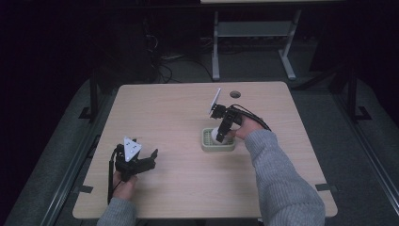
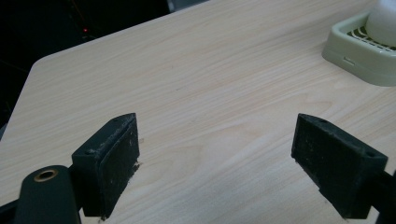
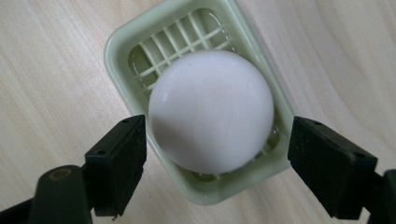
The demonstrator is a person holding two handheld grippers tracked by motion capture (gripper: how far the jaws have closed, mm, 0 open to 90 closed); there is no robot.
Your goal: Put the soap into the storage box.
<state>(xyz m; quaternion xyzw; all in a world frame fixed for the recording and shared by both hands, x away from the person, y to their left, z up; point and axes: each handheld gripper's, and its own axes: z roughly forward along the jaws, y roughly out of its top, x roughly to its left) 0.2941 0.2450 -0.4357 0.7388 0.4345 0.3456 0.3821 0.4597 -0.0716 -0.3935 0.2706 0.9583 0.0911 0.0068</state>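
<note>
A white ball (image 3: 211, 111) sits in the green slatted tray (image 3: 122, 46), the right claw (image 3: 212, 161) released astride it, untouching.

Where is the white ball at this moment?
In the high view the white ball sits in the green slatted tray right of the table's centre, between the open jaws of the right tool.

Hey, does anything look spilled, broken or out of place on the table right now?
Nothing stands out. The white ball sits in the green slatted tray, which lies flat on the table. The right gripper is open around it, the left gripper open over bare wood.
</note>
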